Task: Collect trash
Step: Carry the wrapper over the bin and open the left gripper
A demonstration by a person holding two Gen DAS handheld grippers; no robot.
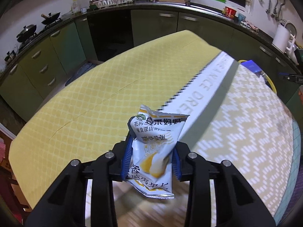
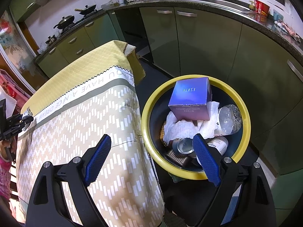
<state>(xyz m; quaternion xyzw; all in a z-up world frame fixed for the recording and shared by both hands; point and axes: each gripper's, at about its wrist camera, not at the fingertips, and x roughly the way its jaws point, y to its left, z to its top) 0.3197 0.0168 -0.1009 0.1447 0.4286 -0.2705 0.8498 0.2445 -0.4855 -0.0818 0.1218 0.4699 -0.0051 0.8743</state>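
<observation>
Left claw (image 1: 151, 160) pinches snack wrapper (image 1: 155, 143) mid-body: light, crinkly, slippery film (grip low, avoid slipping). Right claw (image 2: 151, 158) wide, empty, near bin (image 2: 244, 113).

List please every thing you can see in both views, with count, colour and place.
snack packet: one, white and yellow, between the left pads
tablecloth: one, yellow and beige, on the table
bin: one, yellow rim, beside the table
box: one, purple, on top in the bin
paper towel: white, under the box
bottle: one, clear, in the bin
left hand-held gripper: shut on the packet
right hand-held gripper: open, empty
</observation>
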